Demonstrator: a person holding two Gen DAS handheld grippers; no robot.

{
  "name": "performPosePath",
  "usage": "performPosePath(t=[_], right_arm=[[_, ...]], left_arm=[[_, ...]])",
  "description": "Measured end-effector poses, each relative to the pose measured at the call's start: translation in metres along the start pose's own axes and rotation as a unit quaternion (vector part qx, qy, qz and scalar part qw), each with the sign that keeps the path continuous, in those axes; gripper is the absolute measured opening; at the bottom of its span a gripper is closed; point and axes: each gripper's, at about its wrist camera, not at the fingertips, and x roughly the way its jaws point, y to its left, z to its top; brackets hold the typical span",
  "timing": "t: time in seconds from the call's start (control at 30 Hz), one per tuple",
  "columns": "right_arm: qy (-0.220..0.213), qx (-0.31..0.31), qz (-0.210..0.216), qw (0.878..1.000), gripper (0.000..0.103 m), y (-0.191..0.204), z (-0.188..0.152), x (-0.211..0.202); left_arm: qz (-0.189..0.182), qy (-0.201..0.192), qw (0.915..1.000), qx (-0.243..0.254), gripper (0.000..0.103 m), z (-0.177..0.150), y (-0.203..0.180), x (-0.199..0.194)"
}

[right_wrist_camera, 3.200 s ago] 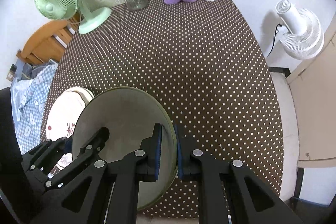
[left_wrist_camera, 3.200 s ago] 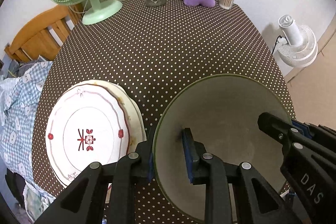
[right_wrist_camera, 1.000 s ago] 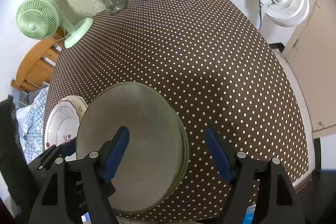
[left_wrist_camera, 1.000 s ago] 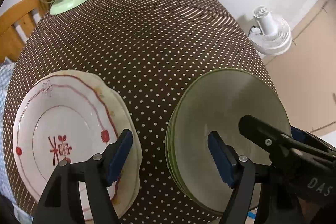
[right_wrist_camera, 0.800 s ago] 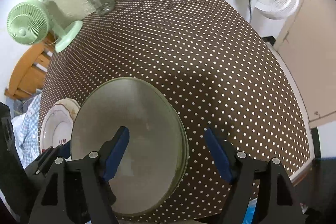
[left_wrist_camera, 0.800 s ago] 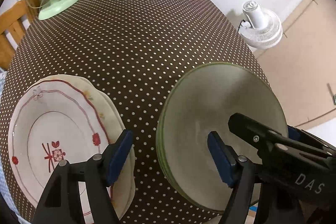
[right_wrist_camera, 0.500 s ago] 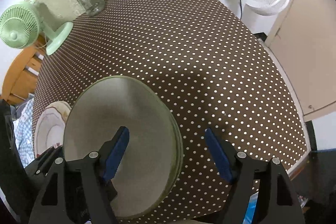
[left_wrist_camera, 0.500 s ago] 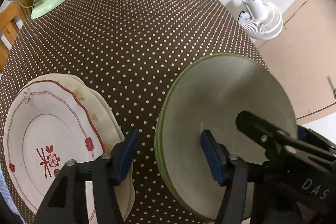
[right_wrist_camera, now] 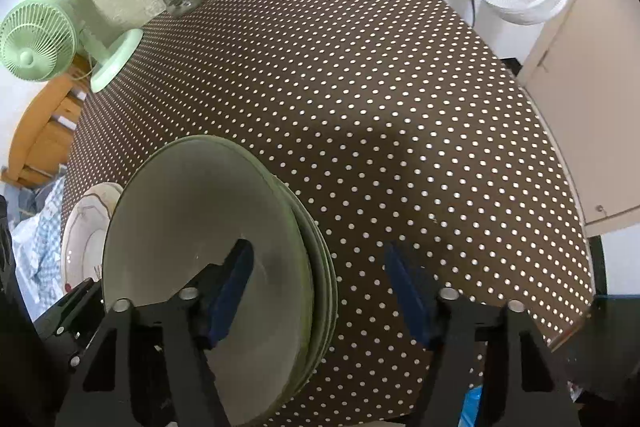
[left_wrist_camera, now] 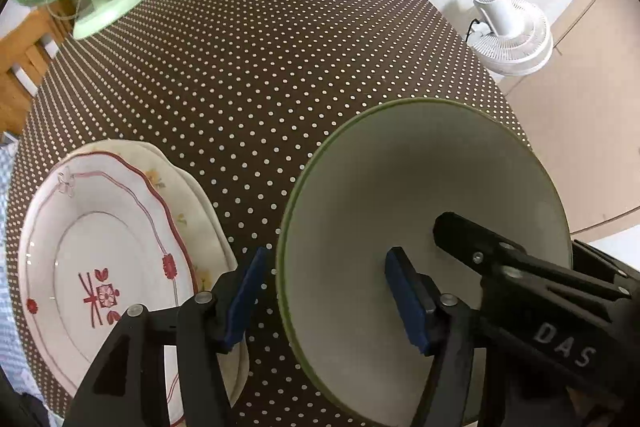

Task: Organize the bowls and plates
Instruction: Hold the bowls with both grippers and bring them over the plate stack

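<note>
Stack of green bowls [left_wrist_camera: 420, 227] resting on the polka-dot worktop [left_wrist_camera: 260, 59], near its front edge; stack of patterned plates [left_wrist_camera: 108, 259] just beside it, on the side of the wooden chair, not touching.

Left hand-held gripper [left_wrist_camera: 328, 297]: spread, pointing steeply down, astride the near-left rim of the top bowl. One blue pad outside the rim, over the strip of cloth between bowls and plates; other pad inside the bowl. Neither pad pressing on the rim. Jaws have just been closing somewhat, with the rim between them, then roughly steady.

Right hand-held gripper [right_wrist_camera: 320, 287]: spread, also pointing steeply down, astride the right rim of the same stack [right_wrist_camera: 208, 267]. Inner pad over the bowl's hollow, outer pad over bare cloth. No contact seen. Jaws have just been closing, rim between them.

Key relation: bowls directly below and between both grippers, rims running across each jaw gap. No long axis: bowl is round. Plates [right_wrist_camera: 86, 227] nearer the left gripper than the right.

Judgement: either a fresh two-sided grip on the bowls, or a finished release; cannot tell which.
</note>
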Motion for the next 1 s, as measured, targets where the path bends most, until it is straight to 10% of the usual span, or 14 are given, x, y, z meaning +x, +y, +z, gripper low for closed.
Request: performPosePath(t=[0.33,1.0], right_arm=[[0.031,-0.034,0.075,0.996,0.039,0.001,0.01,0.013],[0.054,-0.105,0.083,0.99,0.039,-0.005,0.025,-0.001]], left_arm=[[0.016,0.001,0.9997,-0.017,0.051,0.003,-0.006,0.002],[0.052,-0.011,0.9955,-0.078,0.05,-0.002,-0.02,-0.012]])
